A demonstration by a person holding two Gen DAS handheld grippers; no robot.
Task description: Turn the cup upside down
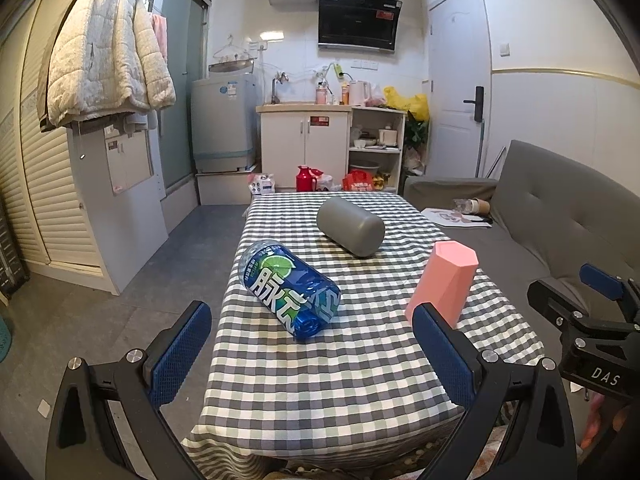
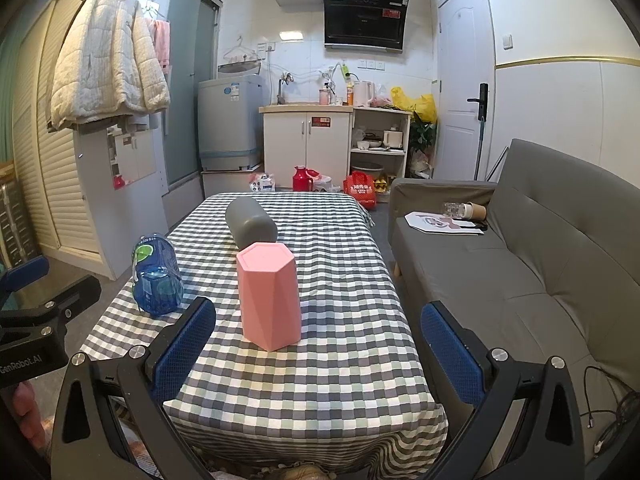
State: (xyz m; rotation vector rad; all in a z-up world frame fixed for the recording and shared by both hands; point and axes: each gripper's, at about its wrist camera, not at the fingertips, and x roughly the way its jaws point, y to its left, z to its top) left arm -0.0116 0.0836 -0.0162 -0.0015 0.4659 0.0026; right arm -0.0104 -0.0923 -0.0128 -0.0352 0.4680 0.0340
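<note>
A pink faceted cup [image 2: 269, 294] stands on the checked tablecloth with its closed end up; it also shows in the left wrist view [image 1: 444, 282]. A grey cup [image 2: 250, 222] lies on its side farther back, also in the left wrist view [image 1: 351, 226]. My right gripper [image 2: 318, 346] is open and empty, a little short of the pink cup. My left gripper [image 1: 312, 346] is open and empty, just short of a blue bottle. The right gripper's body shows at the right edge of the left wrist view [image 1: 588, 320].
A blue drink bottle [image 1: 289, 290] lies on its side at the table's left, also in the right wrist view [image 2: 157, 276]. A grey sofa [image 2: 520, 264] runs along the table's right. The checked table [image 2: 320, 380] ends close in front of both grippers.
</note>
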